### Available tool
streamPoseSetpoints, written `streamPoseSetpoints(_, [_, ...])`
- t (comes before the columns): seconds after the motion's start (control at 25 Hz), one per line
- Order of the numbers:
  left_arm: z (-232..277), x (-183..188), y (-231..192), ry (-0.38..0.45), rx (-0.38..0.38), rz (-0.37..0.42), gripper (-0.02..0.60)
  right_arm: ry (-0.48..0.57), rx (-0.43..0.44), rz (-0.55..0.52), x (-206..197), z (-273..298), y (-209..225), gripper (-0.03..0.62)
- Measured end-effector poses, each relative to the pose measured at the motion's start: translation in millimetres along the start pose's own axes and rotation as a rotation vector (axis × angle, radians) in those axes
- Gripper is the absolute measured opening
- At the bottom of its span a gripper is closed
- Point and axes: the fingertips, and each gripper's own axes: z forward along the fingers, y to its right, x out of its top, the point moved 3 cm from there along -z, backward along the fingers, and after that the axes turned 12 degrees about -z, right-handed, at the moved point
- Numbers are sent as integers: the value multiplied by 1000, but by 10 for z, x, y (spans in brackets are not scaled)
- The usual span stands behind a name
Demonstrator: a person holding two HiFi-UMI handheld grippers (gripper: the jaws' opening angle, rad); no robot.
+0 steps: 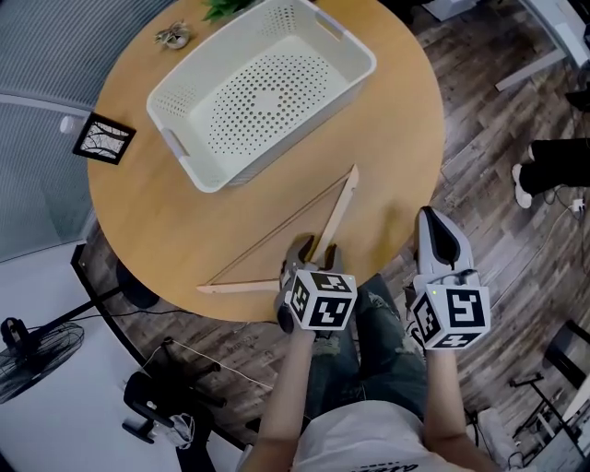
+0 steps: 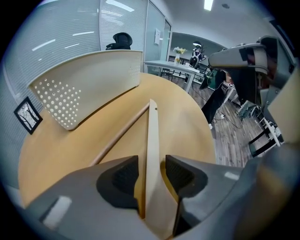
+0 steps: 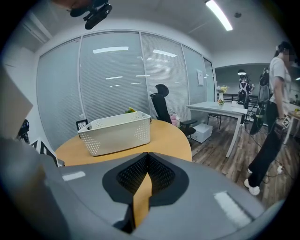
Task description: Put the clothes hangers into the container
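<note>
A wooden triangular clothes hanger point(image 1: 339, 207) lies flat on the round wooden table point(image 1: 147, 230), between the near edge and the white perforated container point(image 1: 304, 124). My left gripper point(image 1: 314, 251) stands open at the near edge, its jaws on either side of the hanger's pale flat bar point(image 2: 152, 126), with a small gap on each side. The container point(image 2: 84, 79) is beyond, to the left. My right gripper point(image 1: 430, 221) hovers off the table's right edge, shut with nothing in it. In the right gripper view the container point(image 3: 117, 131) stands ahead past my right gripper point(image 3: 148, 157).
A small black picture frame point(image 1: 103, 138), a metal trinket point(image 1: 172, 36) and a green plant point(image 1: 226, 7) sit at the table's far left. A fan point(image 1: 32, 355) stands on the floor to the left. A person point(image 3: 276, 93) and an office chair point(image 3: 164, 105) are beyond.
</note>
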Motion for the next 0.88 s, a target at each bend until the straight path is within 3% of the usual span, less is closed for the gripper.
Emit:
streamPoseSetpoints(0.32, [28, 0, 27, -23, 3, 1, 175, -4, -4, 4, -19, 13, 16, 23])
streamPoseSetpoints(0.56, [35, 8, 92, -23, 23, 9, 94, 4, -4, 2, 15, 6, 37, 23])
streamPoseSetpoints(0.88, [42, -3, 97, -30, 2, 23, 90, 12, -9, 1, 49, -24, 60, 23])
